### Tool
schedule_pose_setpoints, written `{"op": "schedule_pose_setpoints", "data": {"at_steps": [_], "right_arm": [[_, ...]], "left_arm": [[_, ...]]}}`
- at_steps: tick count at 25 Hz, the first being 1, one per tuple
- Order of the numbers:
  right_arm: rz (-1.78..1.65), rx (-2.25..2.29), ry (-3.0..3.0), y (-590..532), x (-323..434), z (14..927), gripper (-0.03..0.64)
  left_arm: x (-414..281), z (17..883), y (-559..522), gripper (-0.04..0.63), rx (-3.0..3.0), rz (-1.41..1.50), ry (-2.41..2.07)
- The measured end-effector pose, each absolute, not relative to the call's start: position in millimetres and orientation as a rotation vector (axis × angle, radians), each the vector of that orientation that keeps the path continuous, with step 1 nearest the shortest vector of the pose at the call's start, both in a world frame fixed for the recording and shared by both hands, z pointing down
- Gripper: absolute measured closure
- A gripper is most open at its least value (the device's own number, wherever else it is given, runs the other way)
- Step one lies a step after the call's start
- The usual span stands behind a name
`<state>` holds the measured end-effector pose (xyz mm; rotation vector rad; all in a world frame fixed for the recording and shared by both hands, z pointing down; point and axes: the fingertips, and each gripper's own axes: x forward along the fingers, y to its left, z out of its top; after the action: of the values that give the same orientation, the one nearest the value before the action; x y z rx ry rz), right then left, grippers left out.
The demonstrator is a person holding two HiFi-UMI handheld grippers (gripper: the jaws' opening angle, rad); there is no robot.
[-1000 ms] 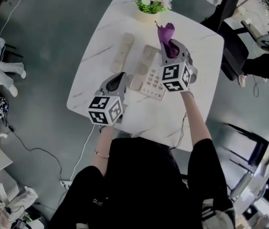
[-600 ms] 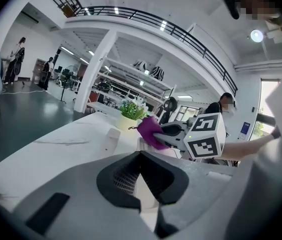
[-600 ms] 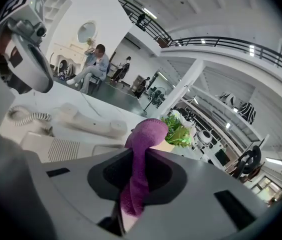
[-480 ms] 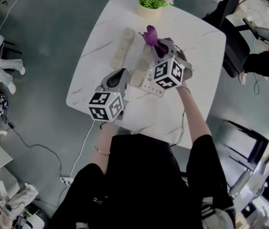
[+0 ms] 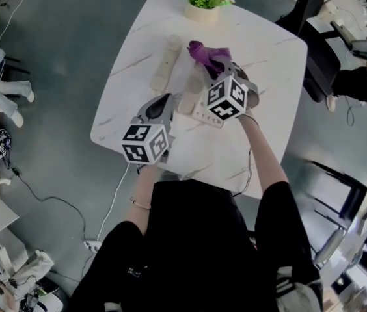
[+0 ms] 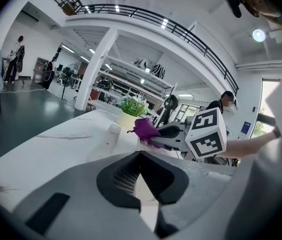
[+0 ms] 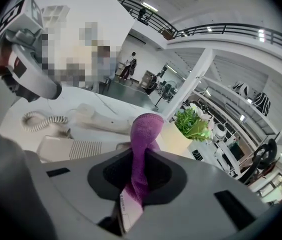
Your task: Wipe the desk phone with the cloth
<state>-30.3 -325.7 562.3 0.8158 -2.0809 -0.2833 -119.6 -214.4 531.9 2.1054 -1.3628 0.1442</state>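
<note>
White marble table (image 5: 138, 77). Cream plastic desk phone (image 5: 196, 90) mid-table. Right gripper (image 5: 218, 65) clamps purple cloth (image 5: 206, 52) over phone's far end. Left gripper (image 5: 163, 103) by phone's near-left corner, jaws near-closed, hold unclear. Risk: light phone skids under wipe.

I'm seeing a purple cloth (image 5: 208, 52) sticking out of my right gripper (image 5: 219, 61), which is showing grey with black-and-white square markers; just beneath it a cream desk phone (image 5: 192, 87) is lying on a white, grey-veined table (image 5: 269, 52).
</note>
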Motion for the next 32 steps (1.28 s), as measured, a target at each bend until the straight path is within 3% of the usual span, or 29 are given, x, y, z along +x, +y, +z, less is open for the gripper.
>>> {"op": "schedule_pose_setpoints", "data": {"at_steps": [32], "right_arm": [[-0.186, 0.674, -2.082, -261, -48, 578, 0.578]], "left_arm": [[-124, 541, -177, 0.598, 2.099, 0.182, -1.369]]}}
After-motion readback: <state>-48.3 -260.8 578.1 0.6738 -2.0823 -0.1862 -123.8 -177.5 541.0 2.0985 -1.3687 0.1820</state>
